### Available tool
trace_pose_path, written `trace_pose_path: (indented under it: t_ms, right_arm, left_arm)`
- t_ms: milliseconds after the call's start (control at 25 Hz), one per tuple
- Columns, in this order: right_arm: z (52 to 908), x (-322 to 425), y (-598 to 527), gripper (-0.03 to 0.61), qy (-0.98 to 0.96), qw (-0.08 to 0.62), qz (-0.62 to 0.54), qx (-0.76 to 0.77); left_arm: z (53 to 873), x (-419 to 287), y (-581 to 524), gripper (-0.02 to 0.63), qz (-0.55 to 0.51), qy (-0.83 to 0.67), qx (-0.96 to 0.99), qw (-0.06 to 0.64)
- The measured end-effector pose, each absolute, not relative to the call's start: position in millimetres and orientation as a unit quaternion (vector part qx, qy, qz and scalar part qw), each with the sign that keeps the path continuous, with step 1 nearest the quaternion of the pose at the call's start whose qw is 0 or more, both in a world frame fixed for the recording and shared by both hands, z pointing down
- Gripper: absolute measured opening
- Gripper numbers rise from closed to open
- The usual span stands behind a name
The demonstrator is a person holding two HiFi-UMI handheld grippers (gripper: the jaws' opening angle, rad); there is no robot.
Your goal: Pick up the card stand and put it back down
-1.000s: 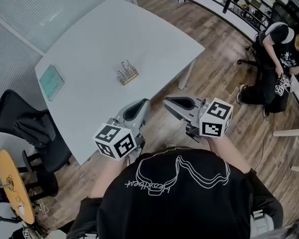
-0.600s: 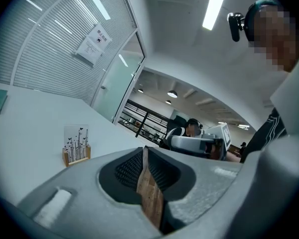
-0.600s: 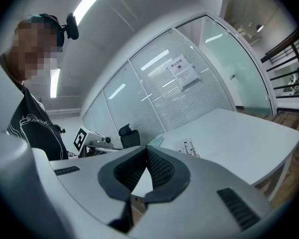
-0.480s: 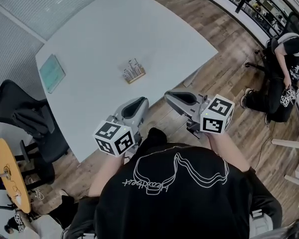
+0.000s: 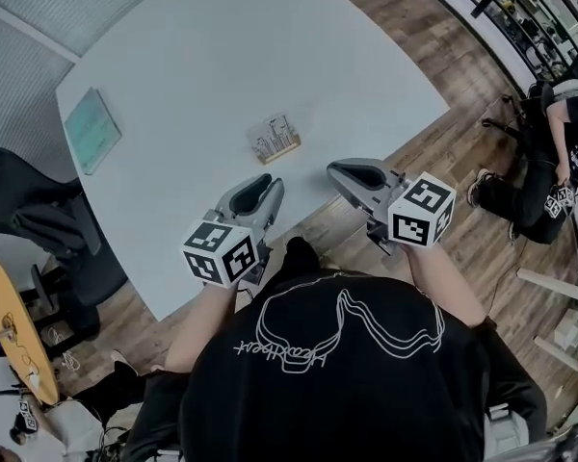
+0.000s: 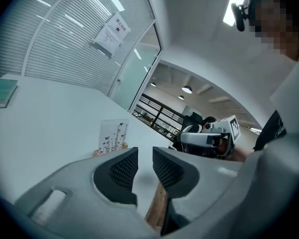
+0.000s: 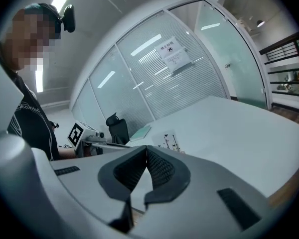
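1. Near the front edge of the table (image 5: 222, 56), the approach was in hand: both grippers hovered short of the card stand (image 5: 275, 140), touching nothing.
2. The left gripper (image 6: 145, 166) had just been opening, its jaws narrowly apart with nothing between them. The right gripper (image 7: 145, 171) was closed tight and empty.
3. The next move likely called for reaching forward and straddling the stand.
4. It stood upright towards the table's near side: a tan base holding a pale printed card.

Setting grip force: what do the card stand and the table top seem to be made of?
Card stand: the base looks like pale matte wood, tan in colour; the upright cards look like thin paper or plastic, white with dark prints, which one is unclear. Table: smooth white top, probably laminate, no grain visible.
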State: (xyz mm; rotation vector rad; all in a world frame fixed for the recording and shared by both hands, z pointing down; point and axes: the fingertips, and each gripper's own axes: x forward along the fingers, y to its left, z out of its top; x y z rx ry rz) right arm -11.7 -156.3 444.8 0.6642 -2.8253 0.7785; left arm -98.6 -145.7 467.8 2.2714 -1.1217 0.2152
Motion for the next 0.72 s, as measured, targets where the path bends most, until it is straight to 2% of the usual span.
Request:
trace_pose_path:
  t_ms: [320, 720]
  right_arm:
    - [481.2, -38.9, -190.7, 0.052, -0.932, 0.112, 0.273, 0.211]
    - [525.5, -50.8, -219.8, 0.092, -0.930, 0.185, 0.233, 0.218]
  left_arm:
    - [506.4, -134.4, -180.6, 0.118, 0.093, -0.450, 0.830, 0.317]
    - [552.5, -145.5, -199.4, 0.133, 0.128, -0.447, 0.819, 0.337]
